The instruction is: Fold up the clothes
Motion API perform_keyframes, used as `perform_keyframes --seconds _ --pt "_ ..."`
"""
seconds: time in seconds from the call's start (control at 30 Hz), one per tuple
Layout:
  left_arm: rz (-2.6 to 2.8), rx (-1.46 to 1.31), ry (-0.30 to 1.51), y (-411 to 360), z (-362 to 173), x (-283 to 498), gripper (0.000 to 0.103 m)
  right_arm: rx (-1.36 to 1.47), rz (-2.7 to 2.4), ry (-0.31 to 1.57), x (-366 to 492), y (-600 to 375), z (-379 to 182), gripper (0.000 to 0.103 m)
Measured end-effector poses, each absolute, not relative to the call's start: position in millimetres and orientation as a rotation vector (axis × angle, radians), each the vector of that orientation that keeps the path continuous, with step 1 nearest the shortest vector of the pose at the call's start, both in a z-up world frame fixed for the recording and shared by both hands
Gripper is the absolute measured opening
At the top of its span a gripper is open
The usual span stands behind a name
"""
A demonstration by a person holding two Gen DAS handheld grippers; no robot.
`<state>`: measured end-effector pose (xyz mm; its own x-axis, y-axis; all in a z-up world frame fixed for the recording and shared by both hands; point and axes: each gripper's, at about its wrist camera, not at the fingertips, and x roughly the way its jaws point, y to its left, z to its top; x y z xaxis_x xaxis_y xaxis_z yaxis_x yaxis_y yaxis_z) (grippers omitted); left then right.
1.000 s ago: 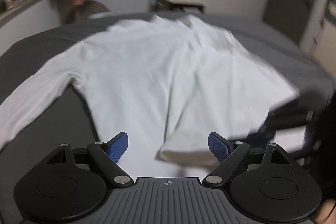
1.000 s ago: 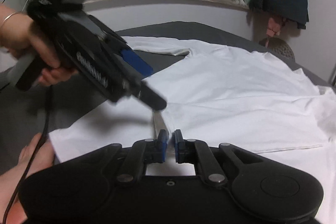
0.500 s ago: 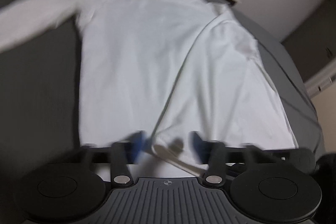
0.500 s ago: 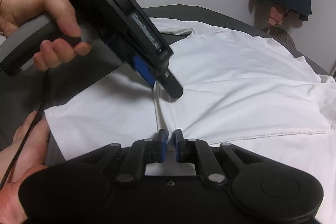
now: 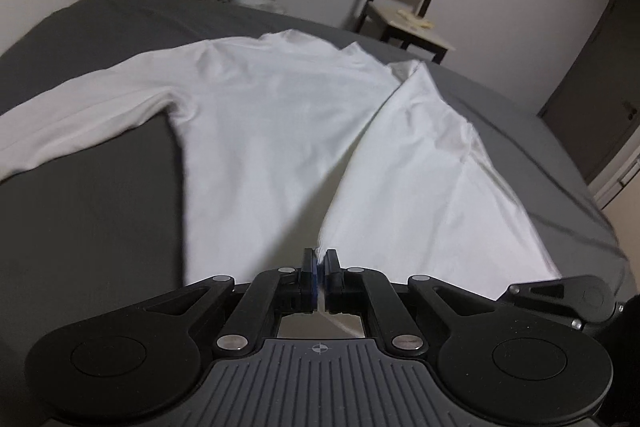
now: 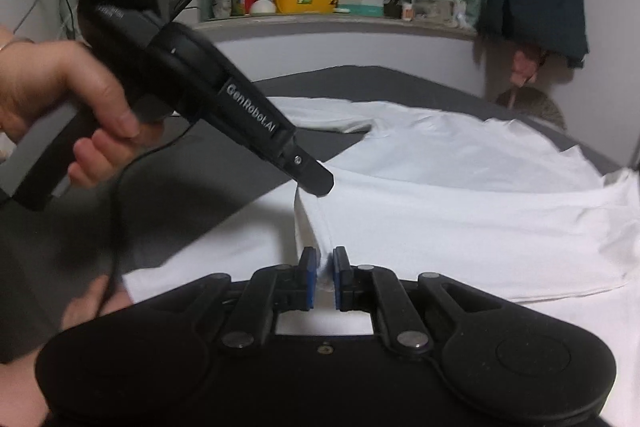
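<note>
Left wrist view: both grippers, left gripper and right gripper, were clamped on the white long-sleeved shirt's folded-over edge, apparently to carry that fold across the bed.

Dim indoor light, fisheye-warped edges

Plain white long-sleeve shirt lying flat on a dark grey bed. One sleeve stretches straight out to the side. The other sleeve is folded in over the body, its cuff down near the hem. A few soft wrinkles in the fabric.
</note>
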<state>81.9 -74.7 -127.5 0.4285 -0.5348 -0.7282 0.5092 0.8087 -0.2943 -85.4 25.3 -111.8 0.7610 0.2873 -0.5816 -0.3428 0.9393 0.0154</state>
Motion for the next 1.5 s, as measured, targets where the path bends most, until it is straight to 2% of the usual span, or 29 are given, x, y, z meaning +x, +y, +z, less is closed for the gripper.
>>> perform_keyframes --seconds 0.07,0.1,0.17,0.2,0.4,0.63,0.83,0.97,1.0,1.07,1.1,1.13,1.3,1.43,1.5 --pt "-0.635 -0.025 0.95 -72.7 -135.7 83.2 0.002 -0.078 0.352 0.666 -81.3 23.5 -117.9 0.012" --pt "-0.631 -0.011 0.957 -74.2 -140.9 83.1 0.002 -0.048 0.344 0.673 -80.6 16.4 -118.2 0.02" --pt "-0.64 0.039 0.946 -78.5 -149.1 79.6 0.002 0.05 0.278 0.639 -77.6 -14.8 -108.9 0.05" --pt "-0.643 0.052 0.948 -79.8 -152.5 77.7 0.002 0.114 0.243 0.63 -73.0 -34.0 -108.8 0.053" --pt "-0.643 0.072 0.956 -80.9 -160.2 71.9 0.002 0.53 0.031 0.598 -36.1 -156.1 -127.3 0.056" --pt "-0.63 0.086 0.972 -83.2 -168.4 74.2 0.002 1.009 -0.227 0.531 7.1 -298.5 -148.9 0.064" --pt "-0.623 0.098 0.981 -85.6 -170.9 74.7 0.002 1.136 -0.283 0.405 28.3 -315.0 -169.3 0.067" --pt "-0.625 0.099 0.983 -85.2 -170.8 75.4 0.002 1.189 -0.403 0.319 17.1 -320.4 -166.8 0.063" --pt "-0.625 0.098 0.983 -85.2 -170.9 75.6 0.002 1.186 -0.404 0.326 15.8 -321.6 -167.0 0.062" --pt "-0.624 0.092 0.987 -85.4 -171.3 76.9 0.002 1.164 -0.382 0.369 15.6 -324.4 -168.5 0.051" --pt "-0.626 0.092 0.989 -85.6 -171.4 77.5 0.002 1.153 -0.371 0.391 15.6 -325.9 -169.2 0.05" --pt "-0.631 0.096 0.99 -85.7 -171.1 78.1 0.002 1.142 -0.359 0.412 15.5 -327.3 -170.0 0.051" --pt "-0.666 0.136 0.983 -87.0 -168.9 78.0 0.002 1.041 -0.367 0.545 1.4 -322.0 -136.9 0.07" --pt "-0.683 0.167 0.96 -88.6 -168.8 74.3 0.002 0.777 -0.337 0.575 34.2 -311.8 -80.9 0.072" --pt "-0.695 0.178 0.953 -88.3 -168.9 74.2 0.002 0.54 -0.346 0.625 76.9 -300.5 -53.7 0.073"
